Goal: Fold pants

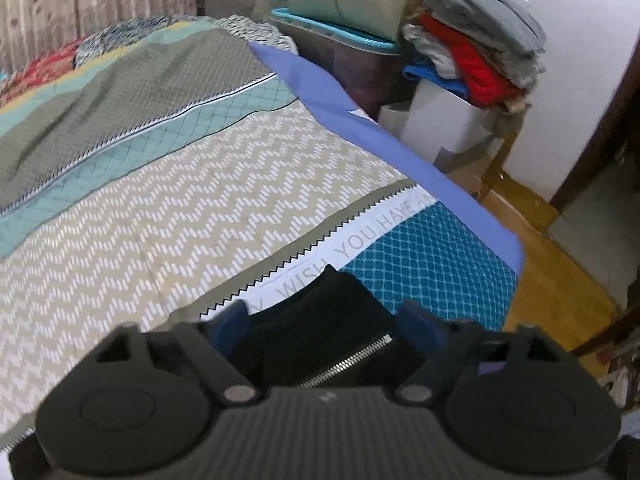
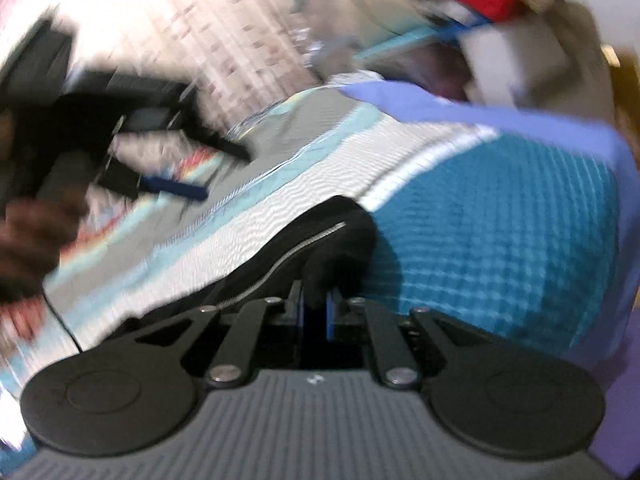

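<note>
Left tool (image 1: 326, 320) gapes wide over the black pants (image 1: 320, 332) on the bed (image 1: 180, 200); right tool (image 2: 316, 304) is clamped on the fabric.

Matt black cloth pants (image 1: 320, 332) with a shiny metal zipper (image 1: 348, 360) lie on a quilted cloth bedspread (image 1: 192, 200).

the pants (image 1: 320, 332) lie on the bed (image 1: 168, 200) near its right corner, on the bedspread. beyond the bed's right edge a storage bin (image 1: 352, 64) stands, with a stack of clothes (image 1: 472, 48) to its right.
</note>
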A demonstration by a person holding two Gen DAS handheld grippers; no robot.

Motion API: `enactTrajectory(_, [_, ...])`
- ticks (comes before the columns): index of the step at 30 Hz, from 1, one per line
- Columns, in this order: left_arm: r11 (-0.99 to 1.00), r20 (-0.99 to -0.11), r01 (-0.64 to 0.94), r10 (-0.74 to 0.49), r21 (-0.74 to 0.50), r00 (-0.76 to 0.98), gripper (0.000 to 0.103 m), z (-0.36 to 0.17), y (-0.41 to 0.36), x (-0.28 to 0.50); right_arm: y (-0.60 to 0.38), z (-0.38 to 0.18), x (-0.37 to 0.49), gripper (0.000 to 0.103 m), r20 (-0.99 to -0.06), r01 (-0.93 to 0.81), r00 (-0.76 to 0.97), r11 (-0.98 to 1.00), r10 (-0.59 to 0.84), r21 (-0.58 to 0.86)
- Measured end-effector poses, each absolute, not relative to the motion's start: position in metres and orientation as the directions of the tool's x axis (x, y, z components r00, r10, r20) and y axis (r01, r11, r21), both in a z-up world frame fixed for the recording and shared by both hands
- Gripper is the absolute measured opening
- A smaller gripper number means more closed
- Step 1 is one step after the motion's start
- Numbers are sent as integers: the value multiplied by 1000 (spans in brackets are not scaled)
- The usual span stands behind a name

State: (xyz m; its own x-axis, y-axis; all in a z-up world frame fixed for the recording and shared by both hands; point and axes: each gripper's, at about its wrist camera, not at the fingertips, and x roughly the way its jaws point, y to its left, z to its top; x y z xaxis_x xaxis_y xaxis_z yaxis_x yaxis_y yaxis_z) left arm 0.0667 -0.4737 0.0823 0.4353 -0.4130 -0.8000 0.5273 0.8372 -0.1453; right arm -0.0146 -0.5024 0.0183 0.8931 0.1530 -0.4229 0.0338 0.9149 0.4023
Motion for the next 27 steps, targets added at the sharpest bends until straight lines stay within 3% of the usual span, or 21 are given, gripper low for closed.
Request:
enactTrajectory(5, [794,-848,603,-374,-84,374,96,71,-495,53,-461,31,-16,12,-416,-68,896,973,156,218])
enactTrajectory(9, [763,-890,646,-308,-20,336,91,49,-506,44,-433,40,-23,12,-395,-145,902,983,177,109])
enactTrajectory(10, [762,-899,647,-291,-11,327,75,43,-504,43,-426,43,-27,12,-383,-174,903,981,193,85])
enactTrajectory(11, [773,-901,634,-271,6,339,51,42,-499,43,-419,46,-29,12,-369,-197,906,978,209,69])
enactTrajectory(13, [803,-894,596,-279,-17,350,22,44,-479,48,-411,50,-35,12,-351,-228,907,972,233,56])
enactTrajectory(14, [820,-890,568,-312,-75,334,14,48,-464,54,-410,50,-37,12,-349,-233,906,970,241,63])
enactTrajectory(18, [856,-840,417,-449,-307,305,13,59,-390,71,-414,49,-45,22,-306,-264,908,958,286,111])
enactTrajectory(20, [852,-813,345,-498,-394,301,13,59,-356,74,-413,44,-47,68,-316,-259,906,960,281,109])
enactTrajectory(27, [802,-745,198,-596,-563,298,13,51,-283,71,-387,30,-37,67,-395,-274,882,962,257,14])
